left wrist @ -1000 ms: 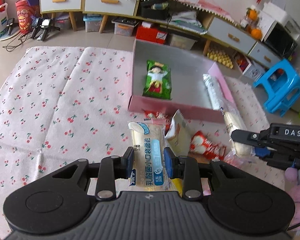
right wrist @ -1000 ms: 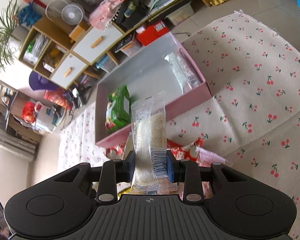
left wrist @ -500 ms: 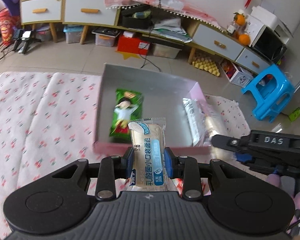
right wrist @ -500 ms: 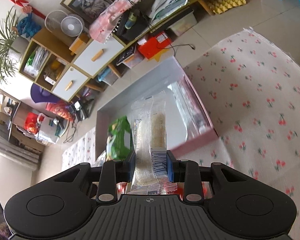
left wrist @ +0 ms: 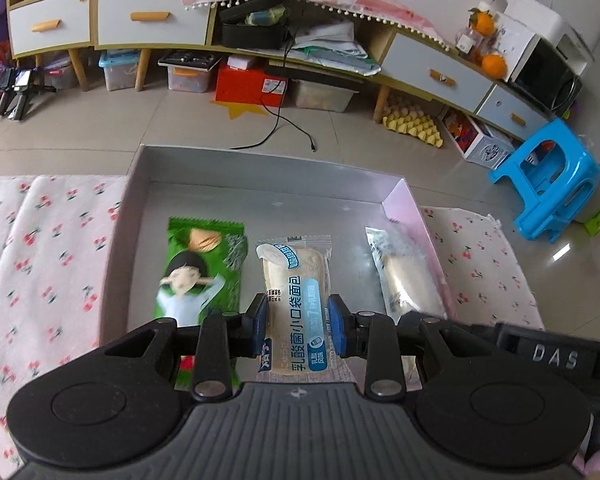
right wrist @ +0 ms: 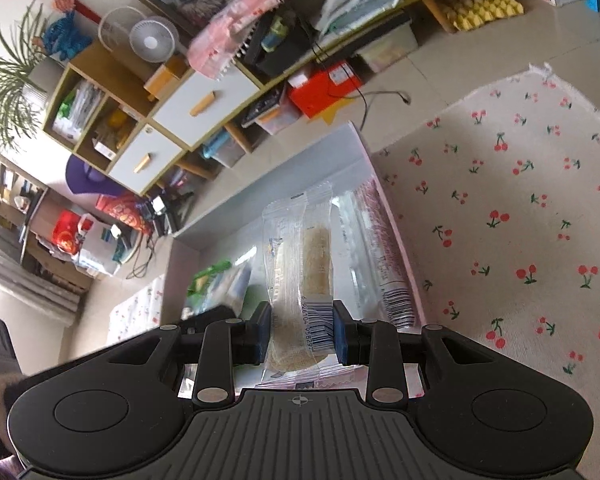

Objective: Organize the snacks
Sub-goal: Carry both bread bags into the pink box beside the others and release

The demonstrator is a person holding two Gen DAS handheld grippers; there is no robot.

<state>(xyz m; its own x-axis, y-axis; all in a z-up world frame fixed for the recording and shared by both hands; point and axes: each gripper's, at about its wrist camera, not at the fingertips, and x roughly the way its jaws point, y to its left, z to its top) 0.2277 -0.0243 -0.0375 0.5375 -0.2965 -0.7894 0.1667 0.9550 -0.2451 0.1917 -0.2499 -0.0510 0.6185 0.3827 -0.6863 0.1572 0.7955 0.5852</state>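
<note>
My left gripper (left wrist: 298,326) is shut on a blue-and-white bread packet (left wrist: 294,284) and holds it over the middle of the pink box with grey inside (left wrist: 260,172). A green snack packet (left wrist: 198,276) lies at the box's left and a clear packet (left wrist: 406,276) at its right. My right gripper (right wrist: 300,330) is shut on a clear wafer packet (right wrist: 300,256) above the same box (right wrist: 276,172), beside the clear packet (right wrist: 374,252) along the right wall. The green packet (right wrist: 216,280) shows blurred at left. The right gripper's body shows at the left wrist view's lower right (left wrist: 548,356).
The box lies on a cherry-print cloth (left wrist: 40,264) that also shows in the right wrist view (right wrist: 520,216). Behind stand low cabinets (left wrist: 148,16), storage bins, a red box (left wrist: 250,84), a cable on the floor and a blue stool (left wrist: 548,188).
Both grippers have moved forward with their packets, from in front of the box's near wall to over its inside. The loose snacks on the cloth have dropped out of view.
</note>
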